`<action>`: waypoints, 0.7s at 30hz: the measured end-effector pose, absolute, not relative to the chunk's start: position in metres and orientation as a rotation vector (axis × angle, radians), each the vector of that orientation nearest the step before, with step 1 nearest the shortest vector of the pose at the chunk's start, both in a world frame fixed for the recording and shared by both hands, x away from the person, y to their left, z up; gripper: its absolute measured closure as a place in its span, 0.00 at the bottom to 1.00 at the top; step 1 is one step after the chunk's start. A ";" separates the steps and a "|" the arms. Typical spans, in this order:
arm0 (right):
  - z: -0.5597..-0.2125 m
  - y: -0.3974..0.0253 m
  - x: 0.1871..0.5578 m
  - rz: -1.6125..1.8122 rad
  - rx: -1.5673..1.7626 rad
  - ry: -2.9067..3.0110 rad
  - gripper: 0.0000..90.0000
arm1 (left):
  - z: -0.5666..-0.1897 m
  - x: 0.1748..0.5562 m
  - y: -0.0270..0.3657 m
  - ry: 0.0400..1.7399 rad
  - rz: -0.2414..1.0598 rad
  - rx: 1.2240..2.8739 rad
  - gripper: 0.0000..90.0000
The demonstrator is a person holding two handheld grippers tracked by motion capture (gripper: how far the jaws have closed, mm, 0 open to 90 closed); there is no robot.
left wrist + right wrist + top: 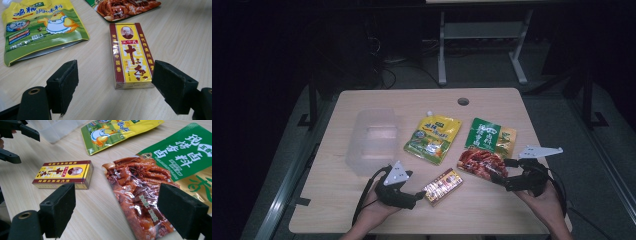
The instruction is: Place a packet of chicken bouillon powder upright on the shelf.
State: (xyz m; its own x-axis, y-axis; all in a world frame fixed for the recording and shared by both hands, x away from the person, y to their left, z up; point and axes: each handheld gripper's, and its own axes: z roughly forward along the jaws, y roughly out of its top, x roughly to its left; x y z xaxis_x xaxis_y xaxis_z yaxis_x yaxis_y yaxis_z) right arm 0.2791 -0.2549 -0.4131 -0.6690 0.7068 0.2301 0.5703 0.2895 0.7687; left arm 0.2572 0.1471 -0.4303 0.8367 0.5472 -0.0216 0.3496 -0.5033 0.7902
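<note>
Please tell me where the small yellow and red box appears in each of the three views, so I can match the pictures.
High view: yellow and red box lies low centre, between the two grippers.
Left gripper view: right of centre, by the right jaw.
Right gripper view: left of centre.
Shared landmark: the yellow pouch beyond the box.

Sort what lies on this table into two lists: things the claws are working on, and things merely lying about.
In hand:
small yellow and red cardboard box, before the open left claw
green and red plastic spice packet, before the open right claw

Lying about:
yellow and green spouted pouch
clear plastic bin
</note>
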 end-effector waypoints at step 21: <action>-0.398 -0.234 0.300 1.324 1.170 2.431 0.16 | -0.430 0.259 0.146 0.650 0.285 2.146 0.24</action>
State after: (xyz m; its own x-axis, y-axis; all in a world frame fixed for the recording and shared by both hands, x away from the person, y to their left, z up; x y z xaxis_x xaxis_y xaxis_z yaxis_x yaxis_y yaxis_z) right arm 0.2998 -0.2336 -0.3976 -0.6890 0.6869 0.2314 0.5670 0.3119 0.7624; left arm 0.2586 0.1460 -0.4298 0.8388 0.5438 -0.0259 0.3492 -0.5010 0.7918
